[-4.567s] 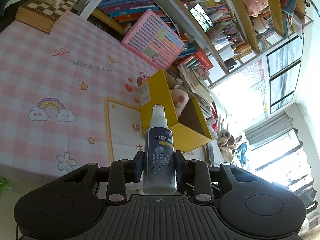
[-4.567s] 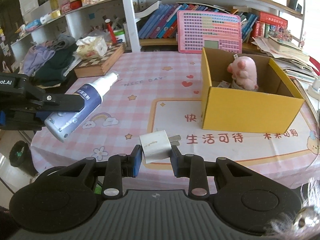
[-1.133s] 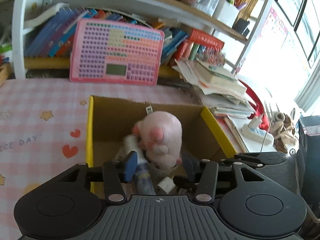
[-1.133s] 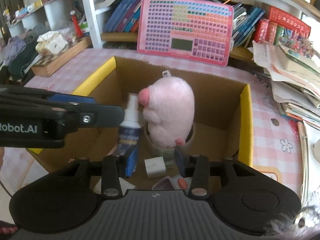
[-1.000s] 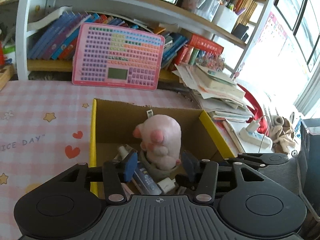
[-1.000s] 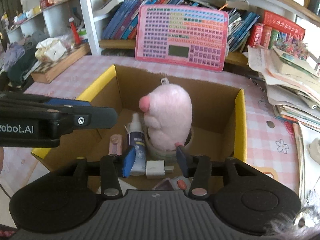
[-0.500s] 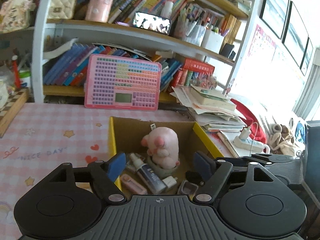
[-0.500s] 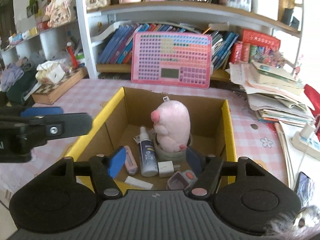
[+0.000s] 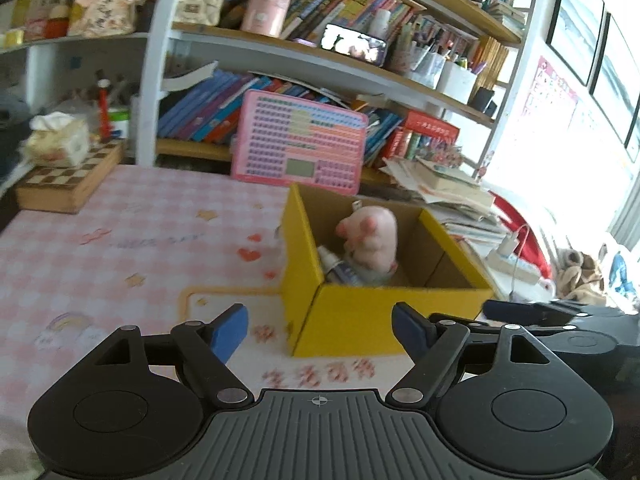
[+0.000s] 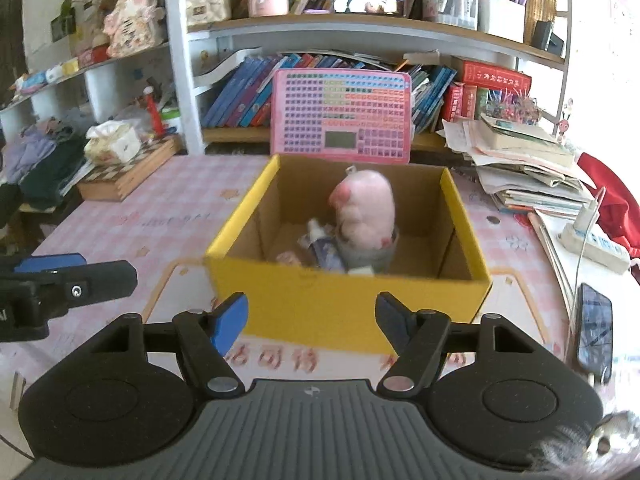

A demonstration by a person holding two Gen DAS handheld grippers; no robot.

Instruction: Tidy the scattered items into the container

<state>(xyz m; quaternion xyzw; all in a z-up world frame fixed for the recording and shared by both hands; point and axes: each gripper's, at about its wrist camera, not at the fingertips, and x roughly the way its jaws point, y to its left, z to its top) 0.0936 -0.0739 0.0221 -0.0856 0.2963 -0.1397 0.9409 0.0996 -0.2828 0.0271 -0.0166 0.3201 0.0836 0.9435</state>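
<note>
**Yellow box sitting filled on the pink checked table**

Crowded bookshelves (image 10: 360, 28) are rising behind a table covered in a pink checked cloth (image 10: 168, 208), with a pink keyboard toy (image 10: 342, 116) leaning against the books. Near the middle of the cloth a yellow cardboard box (image 10: 348, 300) is standing open, brown inside. A pink plush toy (image 10: 366, 208) is sitting upright in it, a spray bottle (image 10: 324, 248) lying tilted just beside it and a small white block (image 10: 360, 271) showing at the front wall. The left gripper (image 9: 320, 330) is hovering short of the box, its jaws opening with nothing between them. The right gripper (image 10: 312, 320) is doing the same, jaws opening and empty, blue pads wide apart
</note>
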